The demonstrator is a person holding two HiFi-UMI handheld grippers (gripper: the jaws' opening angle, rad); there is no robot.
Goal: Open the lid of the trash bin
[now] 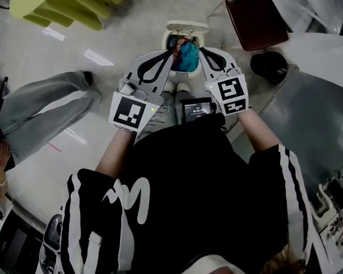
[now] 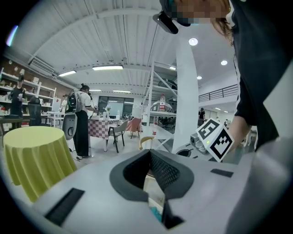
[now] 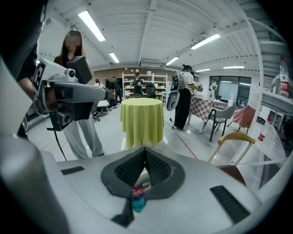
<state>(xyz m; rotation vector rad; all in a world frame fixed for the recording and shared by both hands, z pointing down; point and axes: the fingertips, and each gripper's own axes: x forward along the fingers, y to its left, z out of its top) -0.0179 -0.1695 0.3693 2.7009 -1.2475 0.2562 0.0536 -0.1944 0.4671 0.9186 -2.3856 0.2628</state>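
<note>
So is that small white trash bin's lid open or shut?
Open: the white lid stands tipped back, and colourful blue rubbish shows inside the bin.

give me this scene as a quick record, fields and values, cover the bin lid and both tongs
bin: small white trash bin on the floor in front of the person
lid: open, standing at the bin's far side
contents: blue and multicoloured rubbish showing inside
left tongs: tips together, nothing gripped, over the bin's left side
right tongs: tips together, nothing gripped, over the bin's right side
nearby: yellow-green draped table, brown chair seat
</note>
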